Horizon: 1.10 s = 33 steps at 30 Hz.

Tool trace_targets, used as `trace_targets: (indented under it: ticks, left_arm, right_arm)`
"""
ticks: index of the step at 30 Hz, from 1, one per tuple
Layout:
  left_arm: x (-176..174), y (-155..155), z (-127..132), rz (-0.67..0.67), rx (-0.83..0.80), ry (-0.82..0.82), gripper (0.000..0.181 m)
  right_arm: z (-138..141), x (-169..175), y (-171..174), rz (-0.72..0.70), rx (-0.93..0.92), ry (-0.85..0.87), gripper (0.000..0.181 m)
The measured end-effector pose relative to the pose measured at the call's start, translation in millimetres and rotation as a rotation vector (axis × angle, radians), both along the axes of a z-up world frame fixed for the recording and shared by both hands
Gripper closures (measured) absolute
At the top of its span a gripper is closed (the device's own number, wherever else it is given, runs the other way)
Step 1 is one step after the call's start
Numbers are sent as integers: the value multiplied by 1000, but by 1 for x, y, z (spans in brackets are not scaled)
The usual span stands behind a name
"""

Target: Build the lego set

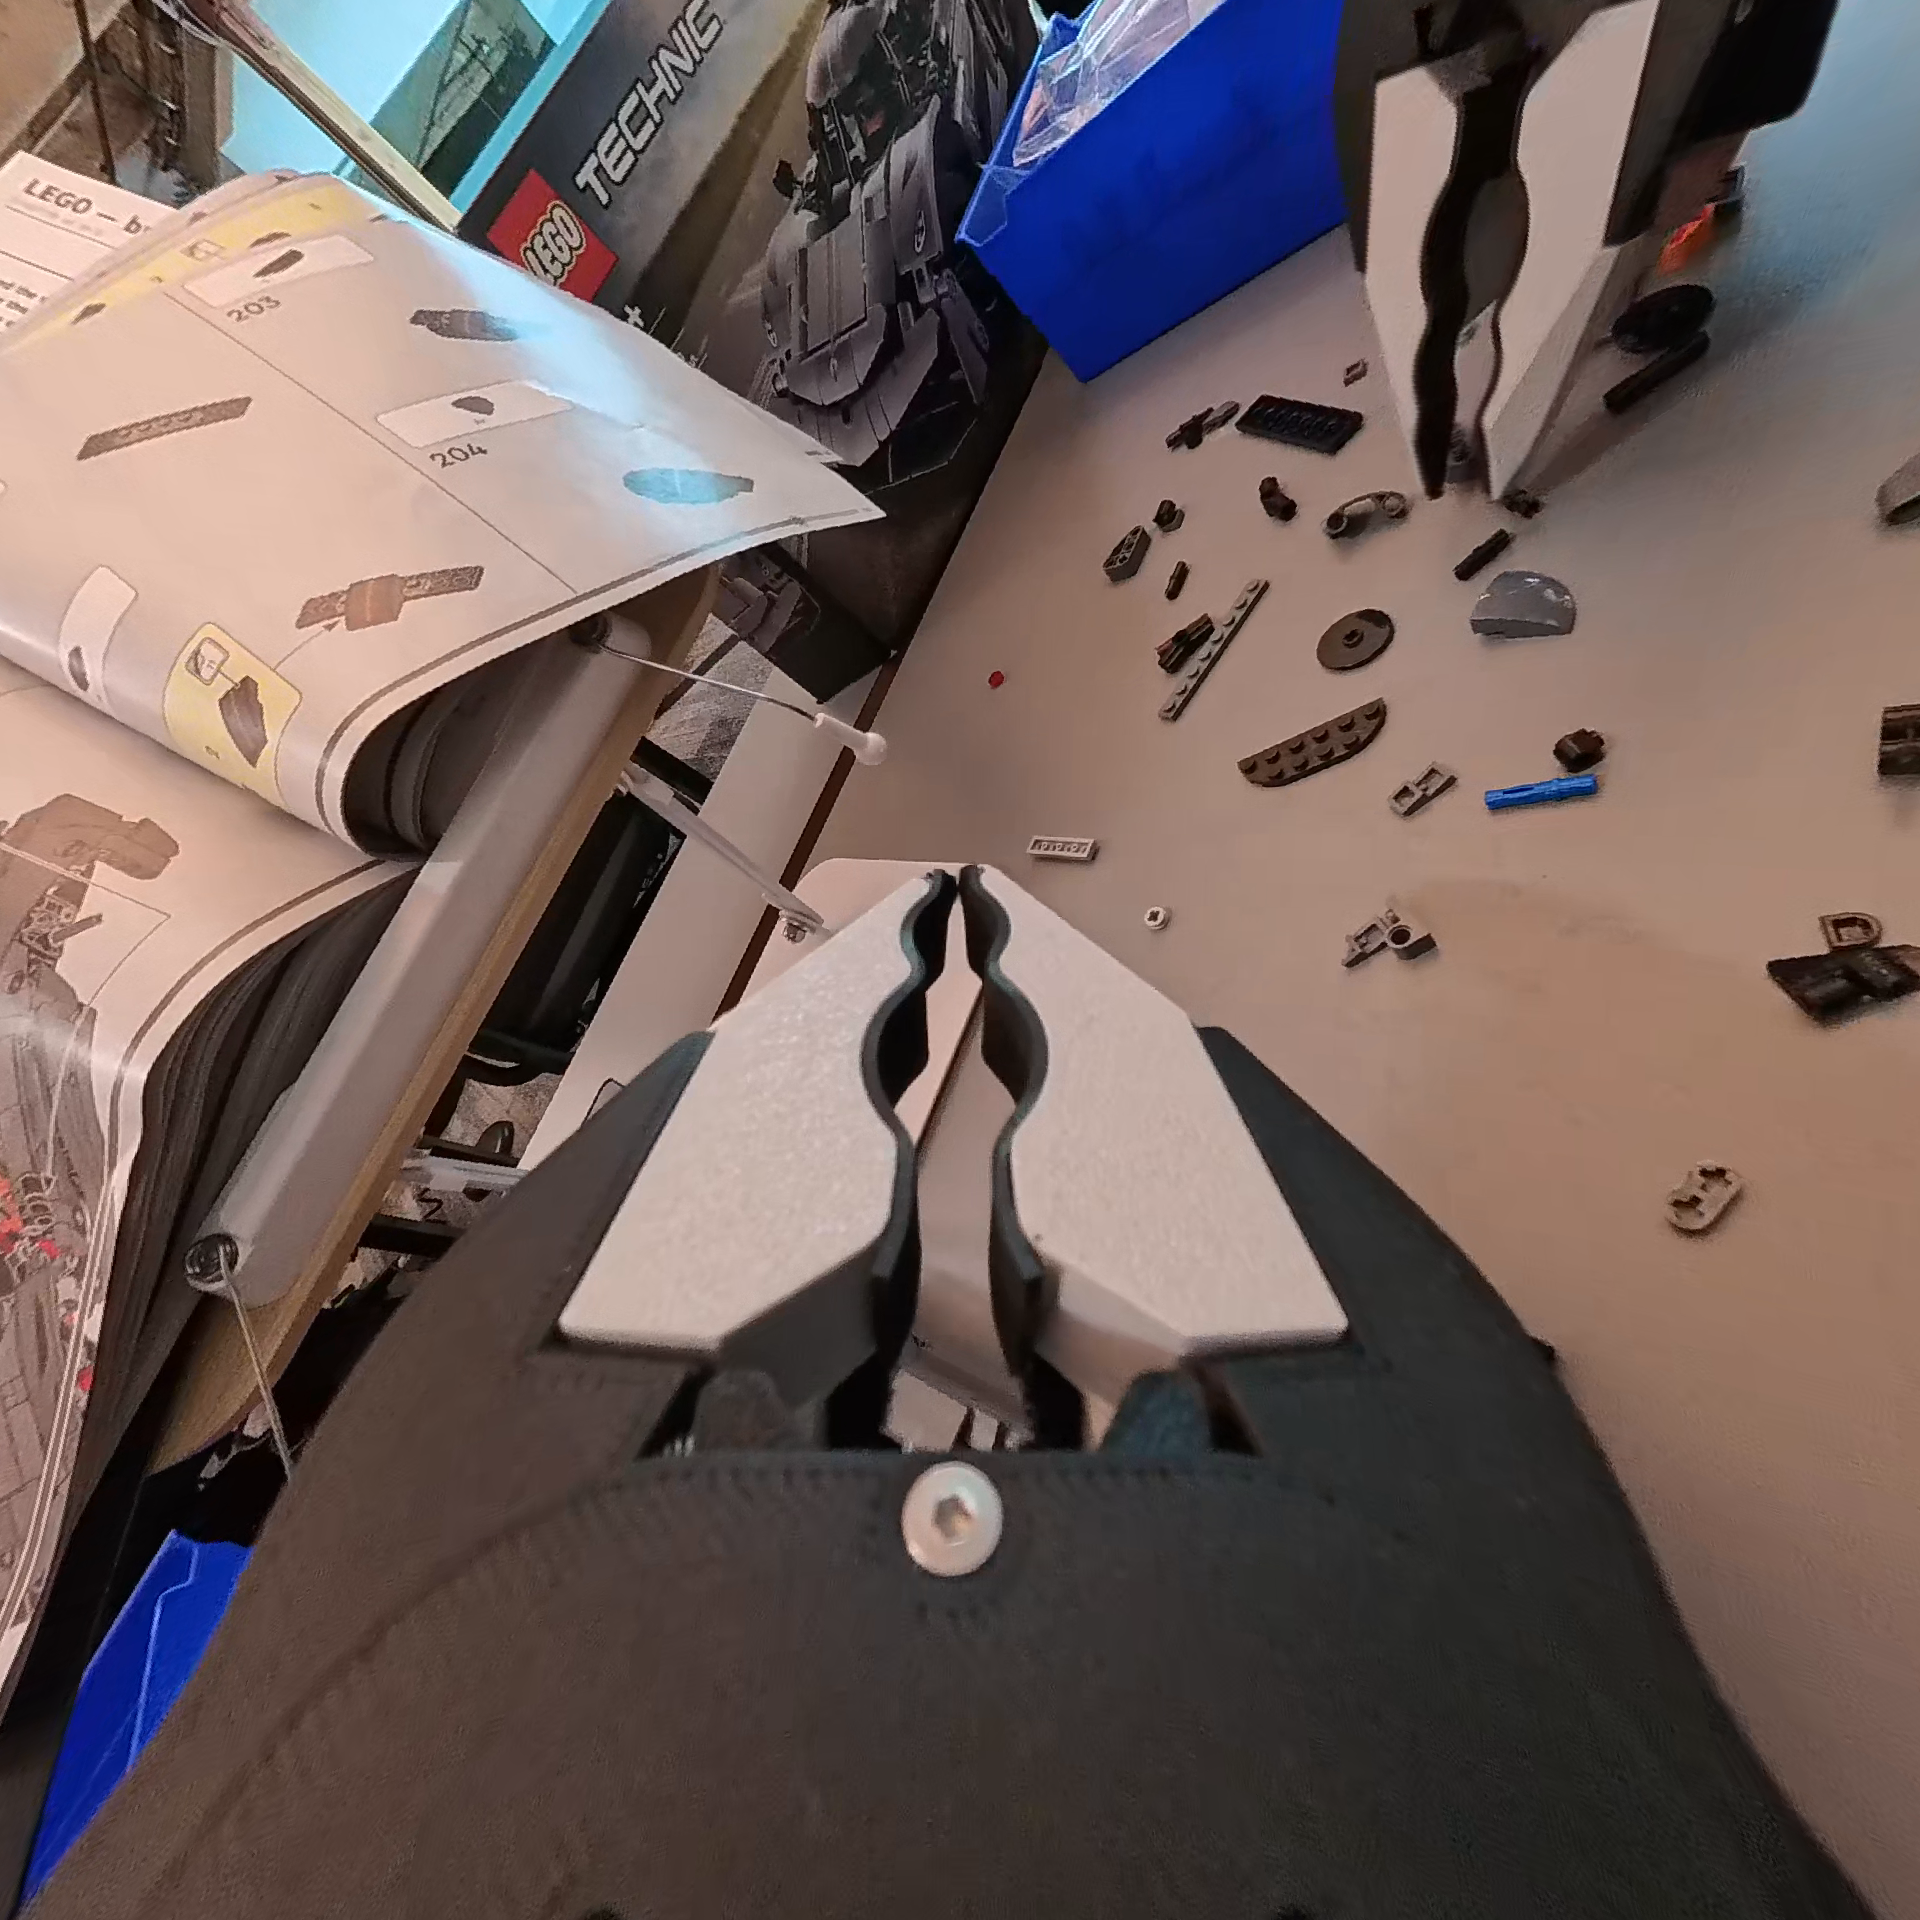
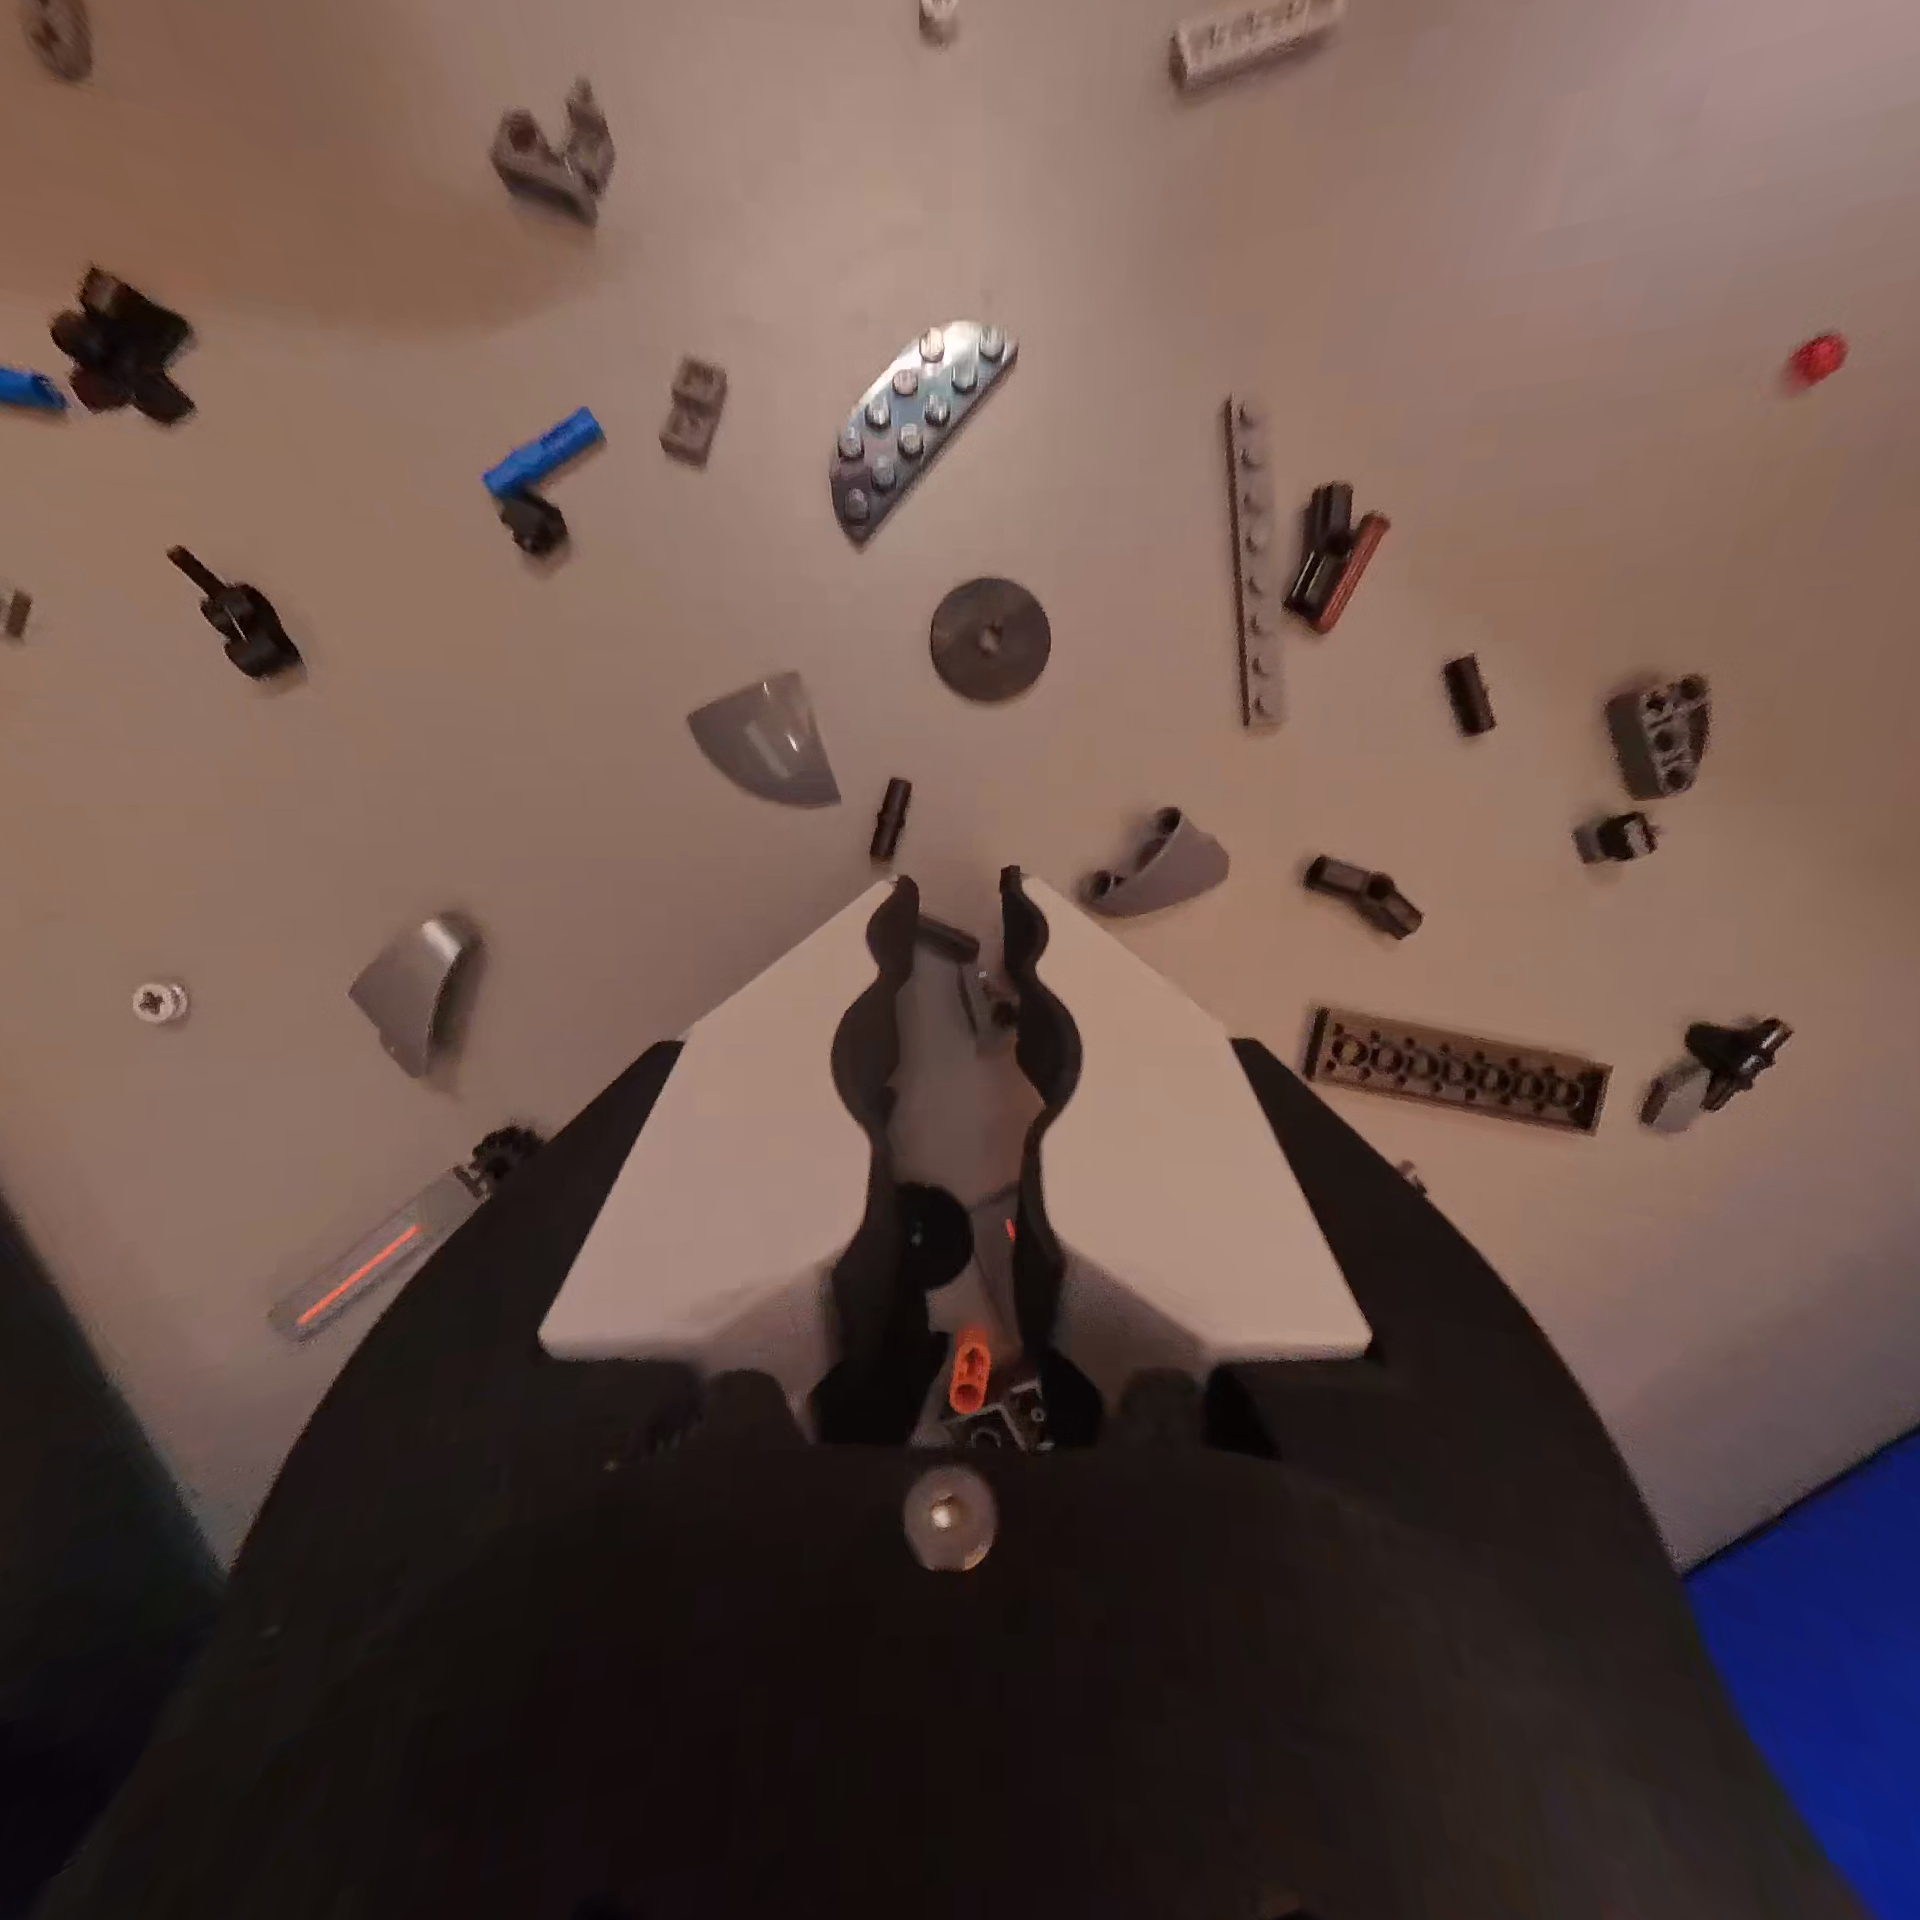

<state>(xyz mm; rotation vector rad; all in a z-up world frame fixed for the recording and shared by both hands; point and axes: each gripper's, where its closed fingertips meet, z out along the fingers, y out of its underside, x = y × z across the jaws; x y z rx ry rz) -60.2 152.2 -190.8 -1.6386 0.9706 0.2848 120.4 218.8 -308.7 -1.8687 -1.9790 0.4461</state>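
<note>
Two pins between fingers (parted).

Loose lego pieces scattered on table

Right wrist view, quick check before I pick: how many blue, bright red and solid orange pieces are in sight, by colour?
Blue pins: 2
Red stud: 1
Orange piece: 1
Total: 4
</note>
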Motion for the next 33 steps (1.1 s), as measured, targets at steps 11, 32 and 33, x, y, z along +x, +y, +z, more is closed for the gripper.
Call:
trace_targets:
  ticks: [11,32,33]
  left_arm:
    - [6,0,-5,-18,-13,16,181]
    - [32,-11,-27,-151,-155,-8,168]
    - [37,-13,-30,-172,-158,10,166]
  right_arm:
    - [-11,6,-9,44,-56,-34,176]
    - [27,-28,-40,211,-9,144,180]
    - [34,-36,-46,240,3,181,180]
